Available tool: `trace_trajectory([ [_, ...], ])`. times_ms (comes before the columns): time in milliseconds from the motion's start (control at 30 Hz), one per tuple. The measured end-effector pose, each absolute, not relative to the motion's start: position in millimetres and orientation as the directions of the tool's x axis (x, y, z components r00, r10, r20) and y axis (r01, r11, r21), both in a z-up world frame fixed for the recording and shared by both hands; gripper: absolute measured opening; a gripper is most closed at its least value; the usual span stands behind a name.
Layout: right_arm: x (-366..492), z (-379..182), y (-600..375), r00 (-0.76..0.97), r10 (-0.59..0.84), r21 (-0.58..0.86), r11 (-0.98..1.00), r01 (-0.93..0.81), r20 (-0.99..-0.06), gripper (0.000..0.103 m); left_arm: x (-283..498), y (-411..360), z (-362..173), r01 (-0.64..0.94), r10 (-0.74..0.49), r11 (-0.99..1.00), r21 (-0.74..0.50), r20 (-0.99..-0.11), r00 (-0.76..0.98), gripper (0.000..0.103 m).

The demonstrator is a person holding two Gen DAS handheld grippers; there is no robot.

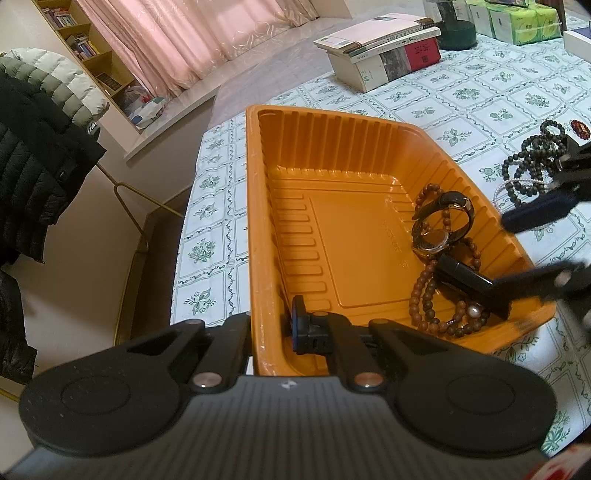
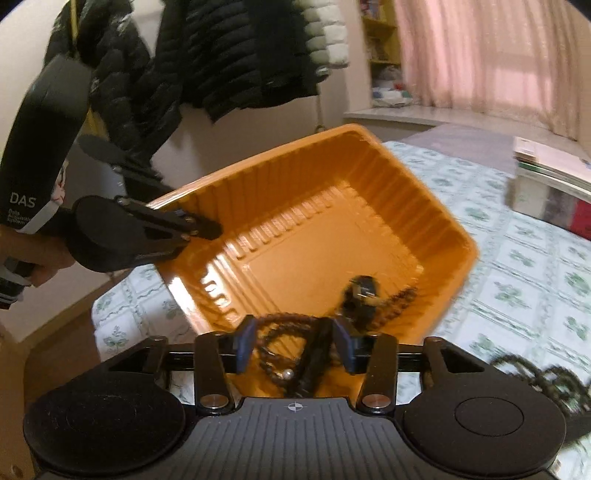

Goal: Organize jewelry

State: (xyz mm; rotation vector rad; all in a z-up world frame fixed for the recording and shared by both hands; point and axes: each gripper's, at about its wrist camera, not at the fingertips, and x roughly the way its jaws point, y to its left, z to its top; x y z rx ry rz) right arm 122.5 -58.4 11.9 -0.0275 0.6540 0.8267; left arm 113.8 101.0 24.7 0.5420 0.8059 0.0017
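Note:
An orange plastic tray (image 1: 332, 229) lies on the patterned tablecloth. My left gripper (image 1: 273, 325) is shut on the tray's near rim; it also shows in the right wrist view (image 2: 192, 225). Inside the tray lie a wristwatch (image 1: 441, 225), a brown bead bracelet (image 1: 428, 291) with a pearl, and a black stick-like item (image 1: 469, 282). My right gripper (image 1: 532, 240) is open at the tray's right rim, fingers apart over these pieces (image 2: 291, 345). Dark bead strands (image 1: 532, 162) and a pearl string lie on the cloth to the right of the tray.
Stacked books (image 1: 384, 51) and green tissue packs (image 1: 517, 18) stand at the table's far side. A red bead piece (image 1: 580, 127) lies far right. Jackets (image 1: 33, 147) hang on a rack left of the table edge.

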Motion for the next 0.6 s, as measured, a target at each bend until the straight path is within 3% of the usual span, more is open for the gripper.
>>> trace_trajectory([
  [200,116,-1,-119,0.587,0.562,0.255,0.813,-0.524,-0.583,0.047,114,101,25,0.2,0.204,0.863,0.463,-0.683,0.701,0.004],
  [600,132,-28,-268,0.717,0.145,0.166,0.985,-0.042,-0.682,0.047,113,96,26,0.198,0.216,0.856,0.478,-0.678,0.703,0.004],
])
